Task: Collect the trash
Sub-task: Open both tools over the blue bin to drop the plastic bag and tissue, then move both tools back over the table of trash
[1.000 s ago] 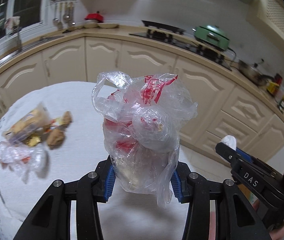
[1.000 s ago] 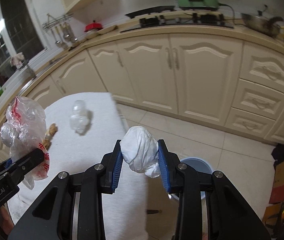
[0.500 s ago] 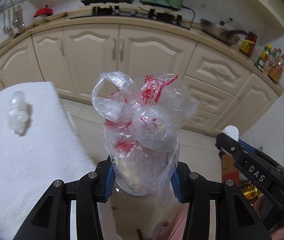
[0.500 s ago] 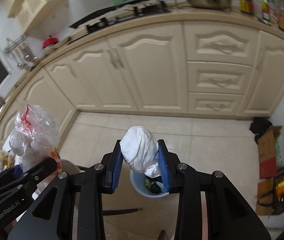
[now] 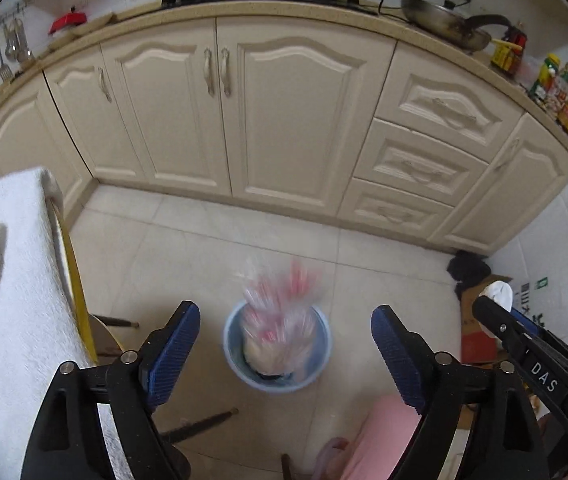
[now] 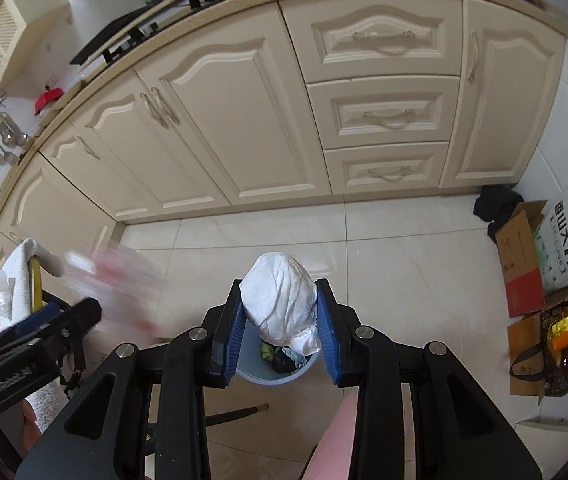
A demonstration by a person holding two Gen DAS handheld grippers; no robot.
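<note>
Dropping step: the left gripper (image 5: 284, 344), jaws just sprung wide and empty, lets the plastic bag (image 5: 279, 320) fall, blurred, into the blue bin (image 5: 231, 354) at lower centre. The right gripper (image 6: 279, 330) clamps the white wad (image 6: 279, 300) above the bin; releasing it looks next.

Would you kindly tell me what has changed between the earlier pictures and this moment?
Both tools swung from the white-clothed table to above the round pale blue bin. The left tool has just been opening and let go of the clear red-printed plastic bag, now blurred at the bin's mouth. Unchanged: the right tool grips the crumpled white paper wad.
</note>
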